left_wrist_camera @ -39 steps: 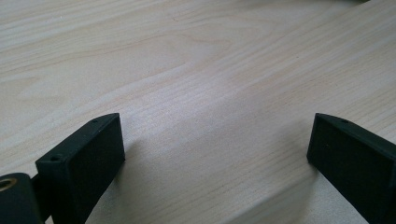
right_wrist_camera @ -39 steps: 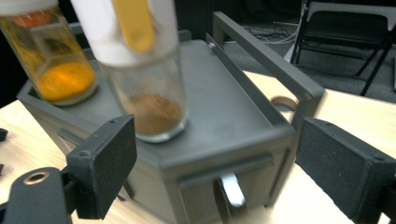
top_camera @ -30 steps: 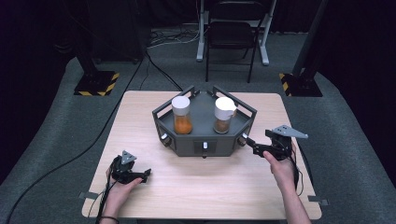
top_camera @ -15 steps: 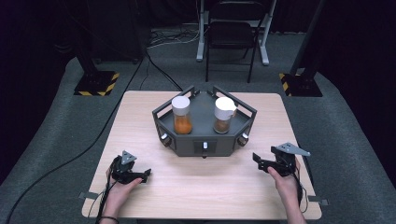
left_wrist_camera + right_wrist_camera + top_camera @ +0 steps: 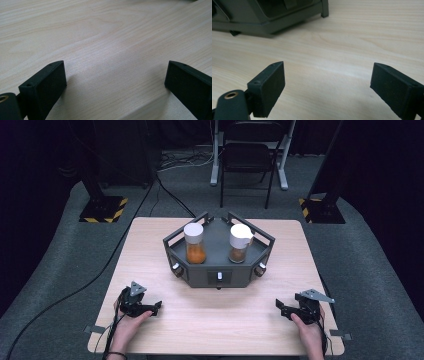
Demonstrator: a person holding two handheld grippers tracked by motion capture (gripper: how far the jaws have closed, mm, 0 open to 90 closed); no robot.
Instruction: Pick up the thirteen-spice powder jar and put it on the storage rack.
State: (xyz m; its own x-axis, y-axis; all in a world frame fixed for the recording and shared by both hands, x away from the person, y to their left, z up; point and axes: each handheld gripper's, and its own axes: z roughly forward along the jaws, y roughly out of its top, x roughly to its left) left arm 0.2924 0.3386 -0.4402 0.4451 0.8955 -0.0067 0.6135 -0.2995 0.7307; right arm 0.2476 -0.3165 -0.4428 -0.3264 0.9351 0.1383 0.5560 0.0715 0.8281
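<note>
Both your grippers rest low on the counter (image 5: 215, 320), jaws apart and empty: left gripper (image 5: 150, 308) at 7 o'clock, right gripper (image 5: 284, 309) at 5; the jars (image 5: 195, 243) stand in the tray (image 5: 220, 270) at centre; next, I judge, you must lift and reach forward.

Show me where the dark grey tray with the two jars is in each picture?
High view: the dark grey six-sided tray sits mid-table, holding two white-capped jars.
Left gripper view: not in it; bare wood lies between the open black jaws.
Right gripper view: the tray's lower wall and one leg fill the top left corner, beyond the open jaws.
Shared landmark: the pale wooden tabletop.
</note>
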